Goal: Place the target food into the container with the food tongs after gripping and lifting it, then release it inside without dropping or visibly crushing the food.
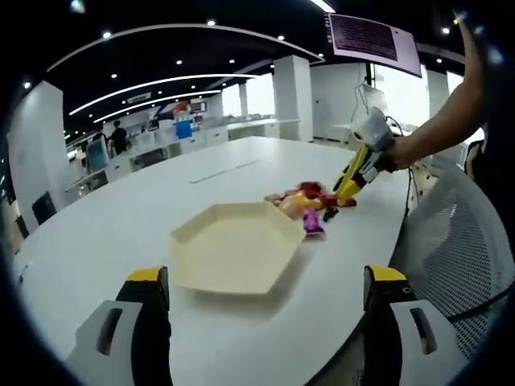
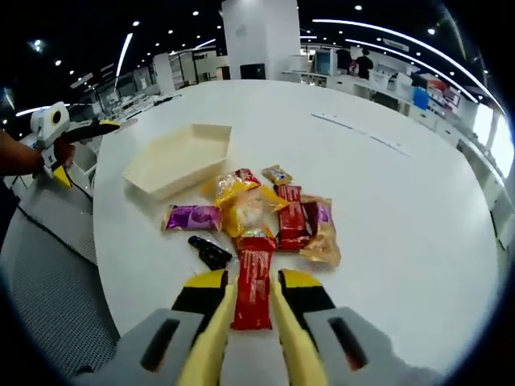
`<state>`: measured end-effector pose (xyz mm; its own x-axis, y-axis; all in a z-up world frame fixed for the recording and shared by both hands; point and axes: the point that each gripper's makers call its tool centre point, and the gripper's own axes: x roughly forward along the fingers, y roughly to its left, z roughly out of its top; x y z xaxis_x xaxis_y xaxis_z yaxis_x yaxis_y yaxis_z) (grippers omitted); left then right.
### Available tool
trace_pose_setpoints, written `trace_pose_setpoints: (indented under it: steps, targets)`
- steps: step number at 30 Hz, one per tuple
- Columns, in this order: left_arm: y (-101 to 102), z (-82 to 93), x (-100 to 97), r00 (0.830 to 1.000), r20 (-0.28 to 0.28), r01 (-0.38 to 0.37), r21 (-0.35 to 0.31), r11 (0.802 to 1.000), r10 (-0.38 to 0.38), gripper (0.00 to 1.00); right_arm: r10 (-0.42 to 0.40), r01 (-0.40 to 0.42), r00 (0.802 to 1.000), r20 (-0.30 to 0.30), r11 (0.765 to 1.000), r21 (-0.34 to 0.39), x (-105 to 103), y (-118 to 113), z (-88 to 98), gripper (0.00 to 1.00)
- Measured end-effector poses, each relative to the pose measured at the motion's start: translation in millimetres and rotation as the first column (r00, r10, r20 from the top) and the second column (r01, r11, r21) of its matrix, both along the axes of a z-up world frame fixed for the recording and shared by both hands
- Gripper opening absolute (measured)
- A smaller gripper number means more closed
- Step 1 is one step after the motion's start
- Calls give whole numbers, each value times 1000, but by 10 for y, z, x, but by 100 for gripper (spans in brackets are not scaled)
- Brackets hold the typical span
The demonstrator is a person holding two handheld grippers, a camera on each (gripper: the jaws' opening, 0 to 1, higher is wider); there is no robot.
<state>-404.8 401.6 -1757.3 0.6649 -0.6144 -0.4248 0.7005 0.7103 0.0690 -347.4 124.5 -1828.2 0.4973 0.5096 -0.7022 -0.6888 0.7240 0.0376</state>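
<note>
A cream hexagonal tray [image 1: 237,245] [image 2: 177,157] lies on the white table. Beyond it in the left gripper view sits a pile of snack packets [image 1: 310,201]. My left gripper [image 1: 266,274] stands wide open just short of the tray, with nothing between its jaws; it also appears at the far left of the right gripper view [image 2: 64,129]. My right gripper [image 2: 253,283] [image 1: 348,191] is down at the pile. Its yellow tong jaws press both sides of a long red packet [image 2: 253,293], which still rests on the table.
The pile holds a purple packet [image 2: 193,217], a yellow one [image 2: 241,201], another red one [image 2: 290,217], a tan one [image 2: 323,237] and a small black item [image 2: 211,252]. A mesh chair [image 1: 459,241] [image 2: 48,281] stands at the table's near edge. Office desks lie far behind.
</note>
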Motion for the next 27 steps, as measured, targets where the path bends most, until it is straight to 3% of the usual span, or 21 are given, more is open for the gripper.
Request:
trace_pose_setpoints:
  steps: [2, 4, 8, 13, 20, 27]
  targets:
    - [-2, -7, -2, 1000, -1, 3, 2, 1000, -3, 97, -3, 3, 1000, -18, 1000, 17, -11, 16, 8, 23]
    - [-9, -15, -9, 1000, -4, 8, 6, 1000, -8, 96, -6, 6, 1000, -9, 1000, -21, 14, -34, -8, 23]
    - [-4, -12, -10, 1000, -5, 4, 3, 1000, -4, 96, -3, 3, 1000, -19, 1000, 22, 35, -15, 63, 23]
    - [-25, -2, -19, 1000, 1, 16, 1, 1000, -16, 97, 29, -29, 999, -16, 1000, -4, 19, -34, 149, 23]
    - [-45, 9, -25, 1000, 10, 30, -5, 1000, -30, 99, 23, -23, 1000, -1, 1000, -4, 68, -108, 314, 23]
    - [-22, 29, -11, 1000, 13, 15, -12, 1000, -14, 99, 57, -56, 997, 43, 998, -20, 128, -33, 554, 23]
